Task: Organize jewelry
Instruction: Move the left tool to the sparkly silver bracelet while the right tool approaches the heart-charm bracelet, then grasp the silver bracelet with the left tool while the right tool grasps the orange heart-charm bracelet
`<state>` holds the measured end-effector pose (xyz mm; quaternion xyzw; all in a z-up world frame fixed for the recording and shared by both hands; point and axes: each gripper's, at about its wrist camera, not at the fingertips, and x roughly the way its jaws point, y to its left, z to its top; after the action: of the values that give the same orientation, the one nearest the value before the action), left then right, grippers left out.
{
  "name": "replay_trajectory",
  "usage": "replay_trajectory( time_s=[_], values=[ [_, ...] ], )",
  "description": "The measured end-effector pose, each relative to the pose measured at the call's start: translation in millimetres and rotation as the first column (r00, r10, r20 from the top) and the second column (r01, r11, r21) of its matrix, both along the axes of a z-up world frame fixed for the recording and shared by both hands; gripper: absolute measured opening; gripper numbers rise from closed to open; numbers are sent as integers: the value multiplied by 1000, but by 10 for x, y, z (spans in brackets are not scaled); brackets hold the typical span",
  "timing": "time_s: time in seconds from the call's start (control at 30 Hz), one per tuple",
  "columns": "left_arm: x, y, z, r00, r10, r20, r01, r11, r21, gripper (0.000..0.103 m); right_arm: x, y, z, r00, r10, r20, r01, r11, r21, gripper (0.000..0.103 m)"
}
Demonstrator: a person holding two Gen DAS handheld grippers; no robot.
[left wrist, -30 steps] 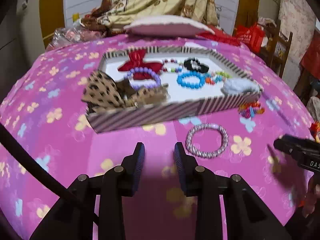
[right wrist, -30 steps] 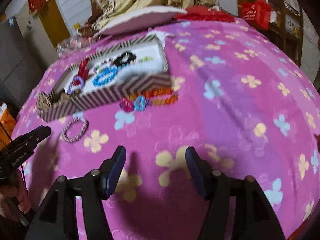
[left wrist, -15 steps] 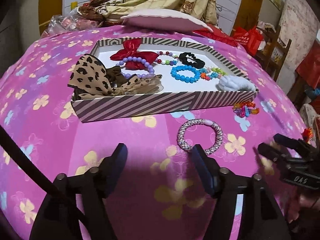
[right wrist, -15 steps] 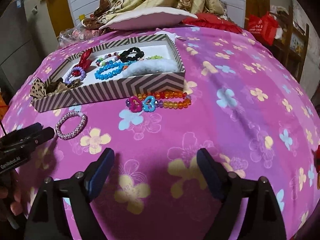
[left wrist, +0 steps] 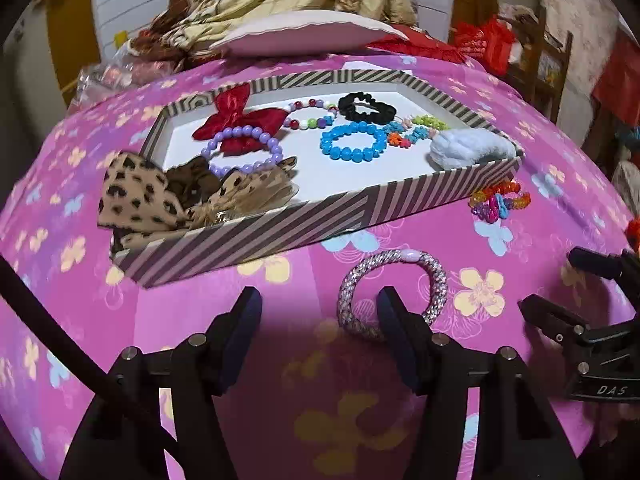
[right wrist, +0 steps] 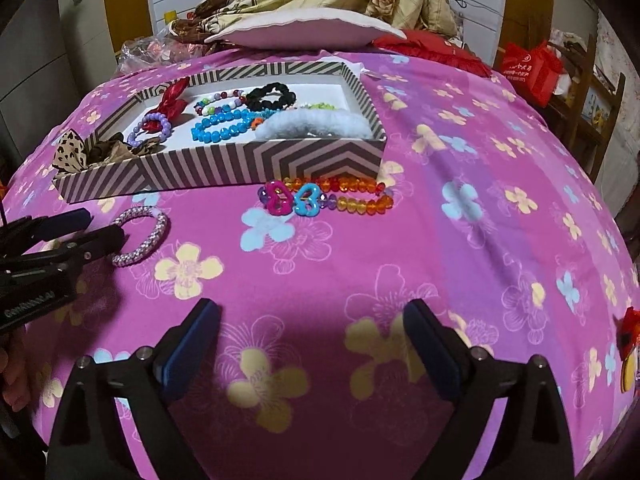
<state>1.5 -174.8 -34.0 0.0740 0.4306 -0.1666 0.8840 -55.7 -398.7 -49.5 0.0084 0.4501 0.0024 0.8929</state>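
Where the pink flowered bedspread (left wrist: 72,300) fills both views, a striped box (left wrist: 256,236) is seen lying on it toward the far left, already holding a leopard-print bow (left wrist: 136,196), a red bow (left wrist: 236,120), a purple bead bracelet (left wrist: 240,148), a blue bead bracelet (left wrist: 352,144), a black scrunchie (left wrist: 366,106) and a fluffy pale scrunchie (left wrist: 468,148). Two pieces are left outside the box. A braided silver hair tie (left wrist: 434,280) is found just near of the box's front wall, lying flat as a closed ring, so no long axis is offered; its pale bead points toward the box. An orange bead bracelet (right wrist: 348,196) with pink and blue heart charms lies against the box's near right corner, its long axis running left to right.

The left gripper (left wrist: 320,320) is held low over the hair tie with its jaws spread wide, the right finger overlapping the ring's near arc; nothing is gripped. The right gripper (right wrist: 312,340) is held well near of the bracelet, its jaws likewise parted and empty.

The hair tie is judged light, soft and elastic, unlikely to be damaged; it would best be pinched across one strand of the ring. The bracelet is judged light but slippery and loosely strung, best taken across the beads beside the charms.
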Motion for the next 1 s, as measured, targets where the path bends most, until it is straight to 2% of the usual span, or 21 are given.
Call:
replay_trajectory(
  time_s=[0.03,0.1,0.13,0.17,0.2,0.27,0.37,0.47,0.53,0.6,0.77,0.83,0.87,1.0],
  values=[
    [5,-3,3,1000,-6,-1,6,1000,4,52,1,0,1,1000,1,-1,-1,1000,-1,97],
    [-2,-15,12,1000,-29,-9,29,1000,1,39,0,0,0,1000,0,-2,0,1000,-1,97],
    [-38,-49,30,998,-56,-9,56,998,3,19,-3,-1,-1,1000,0,-2,0,1000,0,97],
    [-65,-71,35,997,-71,-9,71,997,7,3,-3,-5,-1,1000,0,-3,0,1000,1,97],
    [-101,-91,37,996,-86,-8,86,996,10,0,-5,-14,3,1000,-3,-2,3,1000,6,97],
    [-134,-92,38,995,-98,-6,98,995,1,0,-3,-98,41,999,-33,12,33,999,32,97],
    [-129,-18,53,995,-95,-36,92,993,-70,0,27,-231,150,996,-58,70,53,996,75,94],
    [-122,40,66,998,-62,-27,60,995,-82,0,116,-236,213,995,-2,105,-11,993,116,78],
    [-106,96,96,999,-41,-21,38,994,-104,0,200,-168,225,992,45,114,-58,992,110,65],
    [-95,131,109,1000,-21,-15,20,994,-105,0,291,-91,237,987,97,125,-111,988,108,60],
    [-70,121,46,999,-8,-34,6,997,-80,0,513,2,204,983,141,118,-151,985,88,54],
    [-72,122,41,999,-6,-33,4,997,-80,0,592,13,128,986,149,79,-156,984,92,46],
    [-71,121,42,999,-6,-33,3,997,-80,0,605,22,89,987,148,67,-153,985,79,43],
    [-68,125,41,999,-5,-35,2,997,-83,0,586,132,38,982,178,60,-178,984,3,42]
  ],
)
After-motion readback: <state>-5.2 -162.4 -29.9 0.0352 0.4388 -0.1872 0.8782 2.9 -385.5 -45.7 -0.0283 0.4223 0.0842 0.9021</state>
